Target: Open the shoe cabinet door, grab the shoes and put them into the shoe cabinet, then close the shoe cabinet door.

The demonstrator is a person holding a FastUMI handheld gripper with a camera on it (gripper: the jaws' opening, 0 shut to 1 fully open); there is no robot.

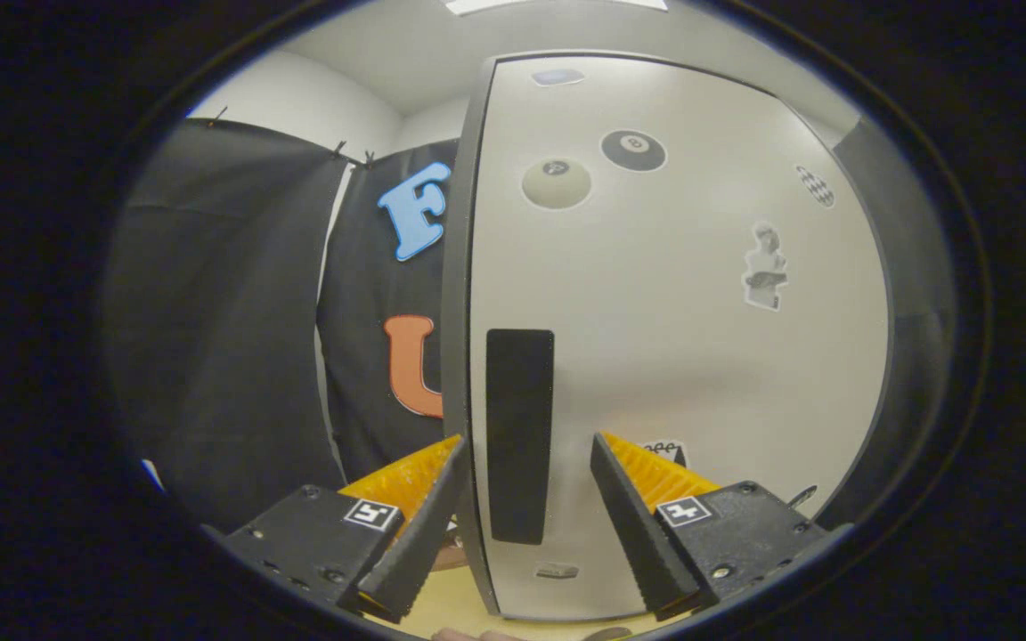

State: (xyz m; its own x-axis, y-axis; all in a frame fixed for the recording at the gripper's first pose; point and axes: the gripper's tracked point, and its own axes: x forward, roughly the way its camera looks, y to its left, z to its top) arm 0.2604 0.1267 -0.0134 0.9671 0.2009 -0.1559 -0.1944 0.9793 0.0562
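**Fingers straddling the door edge, ahead of the handle grip**

While the gripper (526, 454) stands spread wide, its two fingers bracket the near edge of the shoe cabinet door (682, 356); one finger sits on the outer side of the dark door edge (457, 338), the other over the pale door face; neither looks to press on anything. Between the fingers and just ahead of them runs the handle (520, 436), a tall dark strip set close to that edge; whether it is a recess or a raised pull I cannot tell. Whether the door is shut flush or already ajar is also unclear from this angle; no shoes or cabinet interior to be seen, so I judge the step in hand to be work on the door itself, most likely opening.

Notes for doing it well: keep the tool square to the edge so both fingers land level; advance until the handle strip sits deep between them, not at the tips; close firmly before pulling; swing along the hinge arc rather than straight back, or the grip may slip off. Stickers (633, 150) on the door face lie well beyond the fingers, no obstacle; booth cloth (228, 312) hangs off past the outer finger, clear enough for the swing.
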